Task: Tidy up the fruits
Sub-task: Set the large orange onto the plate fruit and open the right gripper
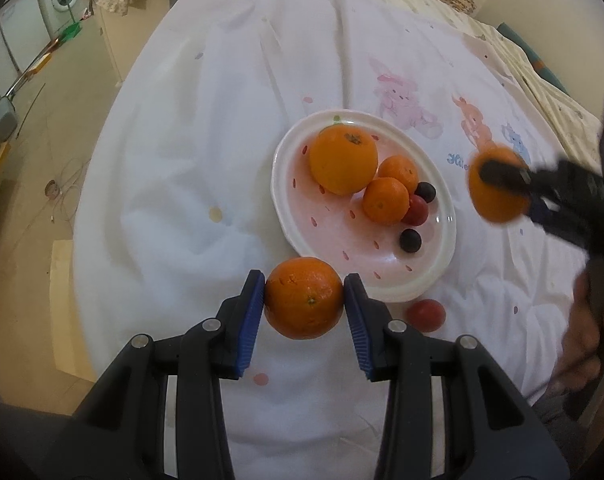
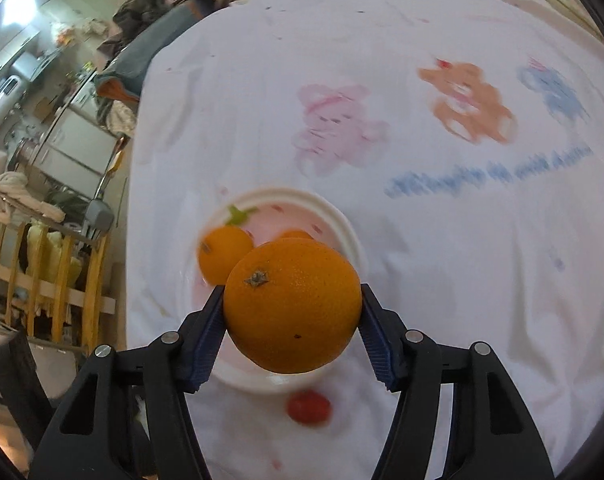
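Left gripper (image 1: pixel 305 300): clamped on a mid-sized orange (image 1: pixel 304 298), both blue pads pressed to its sides, held just short of the plate's near rim.
Right gripper (image 2: pixel 293 308): clamped on a large orange (image 2: pixel 292 305), a pad against each side, carried clear of the cloth at the plate's right.
Stray tomato (image 1: pixel 425 314): red, lying on the white cloth (image 1: pixel 190 168) just outside the near rim, not yet collected.
Plate (image 1: pixel 365 284): white with pink marks, resting on the cloth.
Already on plate: one big orange (image 1: pixel 343 159), two small oranges (image 1: pixel 385 199), a red tomato and two dark round fruits.
Progress: well along, judging by the filled plate.
Left to do: set down both held oranges, then fetch the stray tomato.
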The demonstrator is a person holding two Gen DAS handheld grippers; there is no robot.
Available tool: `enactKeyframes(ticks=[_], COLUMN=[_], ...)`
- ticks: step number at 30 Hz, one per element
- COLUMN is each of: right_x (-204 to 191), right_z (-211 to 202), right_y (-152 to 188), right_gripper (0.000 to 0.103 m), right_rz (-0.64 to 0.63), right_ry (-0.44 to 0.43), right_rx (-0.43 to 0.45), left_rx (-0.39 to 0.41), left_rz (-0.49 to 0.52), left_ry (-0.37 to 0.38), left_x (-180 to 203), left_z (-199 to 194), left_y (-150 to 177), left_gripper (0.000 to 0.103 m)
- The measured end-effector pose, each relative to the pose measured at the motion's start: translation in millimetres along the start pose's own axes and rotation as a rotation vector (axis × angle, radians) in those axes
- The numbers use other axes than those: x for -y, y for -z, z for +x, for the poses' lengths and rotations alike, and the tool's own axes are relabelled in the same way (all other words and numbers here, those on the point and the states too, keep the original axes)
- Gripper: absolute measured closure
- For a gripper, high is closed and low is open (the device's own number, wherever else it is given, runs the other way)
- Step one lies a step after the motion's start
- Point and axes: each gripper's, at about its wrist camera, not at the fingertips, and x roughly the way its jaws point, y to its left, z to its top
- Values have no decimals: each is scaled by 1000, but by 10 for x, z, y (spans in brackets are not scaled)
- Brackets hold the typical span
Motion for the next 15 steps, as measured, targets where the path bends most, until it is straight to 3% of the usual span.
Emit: enactKeyframes(ticks=[10,15], right_x=[-150,-89], right_z=[812,929], right_y=[-434,-531], right_gripper=[38,38], right_rz=[2,43], right_ry=[0,-39], right_rx=[-85,-81], left_rx=[-10,-4], left_rz=[-52,-63], left_ry=[-10,-7], left_x=[-140,-162], left_z=[45,40], left_y=[-118,-145], left_gripper=[67,67])
